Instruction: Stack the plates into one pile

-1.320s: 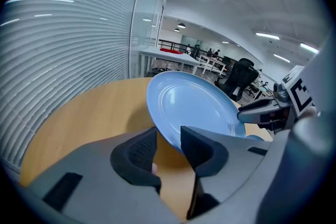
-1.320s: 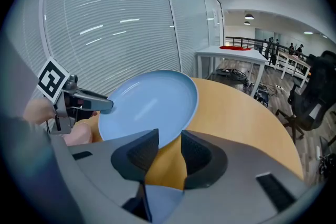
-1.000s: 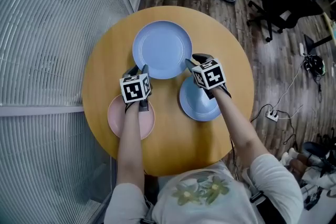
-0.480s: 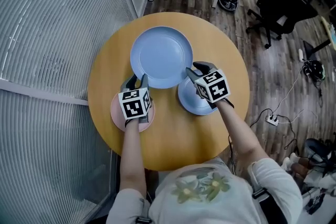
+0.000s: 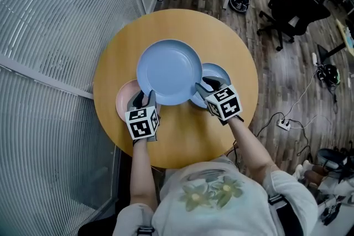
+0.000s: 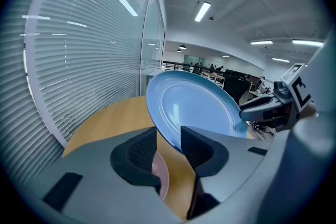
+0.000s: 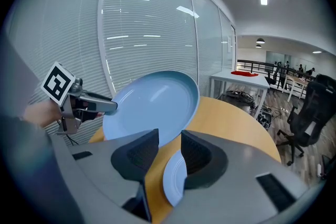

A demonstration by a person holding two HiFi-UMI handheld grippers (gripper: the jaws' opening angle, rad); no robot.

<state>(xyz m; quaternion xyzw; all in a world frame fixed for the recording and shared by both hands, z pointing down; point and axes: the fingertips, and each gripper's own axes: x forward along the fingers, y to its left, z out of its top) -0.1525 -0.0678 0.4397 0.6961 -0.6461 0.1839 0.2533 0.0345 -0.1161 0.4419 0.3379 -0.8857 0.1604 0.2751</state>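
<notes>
Over the round wooden counter point(image 5: 182, 146) hangs the big blue plate point(image 5: 168, 70), held up in the air and not touching the wood. Under its left edge, flat on the counter, lies the pink plate point(image 5: 125, 102). Under its right edge lies the small blue plate point(image 5: 218, 73). Both are partly hidden by the big one. The left gripper point(image 5: 145, 98) and the right gripper point(image 5: 203, 87) each bite the near rim of the big plate, one at each side. The fingers point(image 6: 140, 150) of both are clamped on that rim. I think the plate is hard, smooth and a bit slippery, and it could break if it fell. So the rim looks like the only good place to take hold of it, and two holds seem safer than one. Both arms reach forward side by side from the person's body, and both grippers point ahead and somewhat down.
</notes>
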